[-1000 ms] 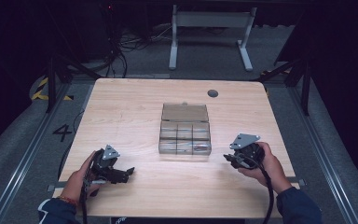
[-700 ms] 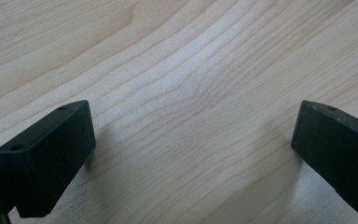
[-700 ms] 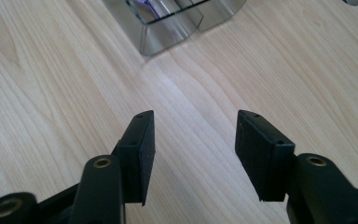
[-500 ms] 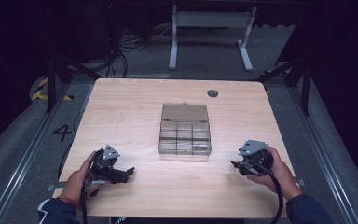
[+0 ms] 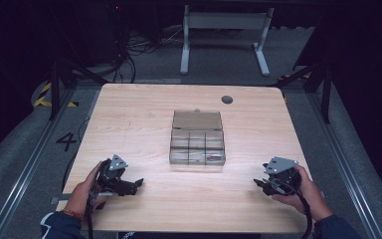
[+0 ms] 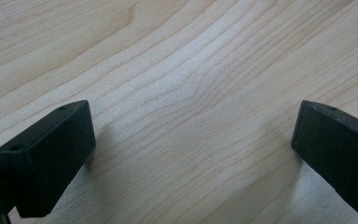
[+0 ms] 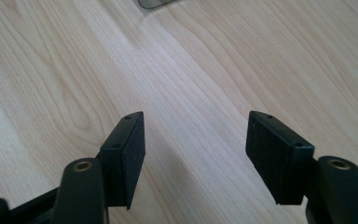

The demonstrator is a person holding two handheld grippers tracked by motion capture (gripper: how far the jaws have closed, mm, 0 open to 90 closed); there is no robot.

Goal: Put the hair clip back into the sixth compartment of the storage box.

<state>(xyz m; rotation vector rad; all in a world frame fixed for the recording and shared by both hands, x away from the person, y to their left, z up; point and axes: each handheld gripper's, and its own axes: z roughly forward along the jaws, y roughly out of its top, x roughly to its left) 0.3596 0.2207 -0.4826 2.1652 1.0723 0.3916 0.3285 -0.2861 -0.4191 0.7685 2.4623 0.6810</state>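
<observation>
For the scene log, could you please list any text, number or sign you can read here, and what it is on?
"4": dark digit on the grey floor left of the table.
Yellow-and-black hazard stripes, no words, on that floor farther back.
The box and both grippers carry no readable text.

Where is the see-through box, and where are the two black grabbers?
clear box (image 5: 197,144), high view, on its divided tray.
left gripper (image 5: 138,182), high view, between its jaw tips.
right gripper (image 5: 257,183), high view, between its jaw tips.
</observation>
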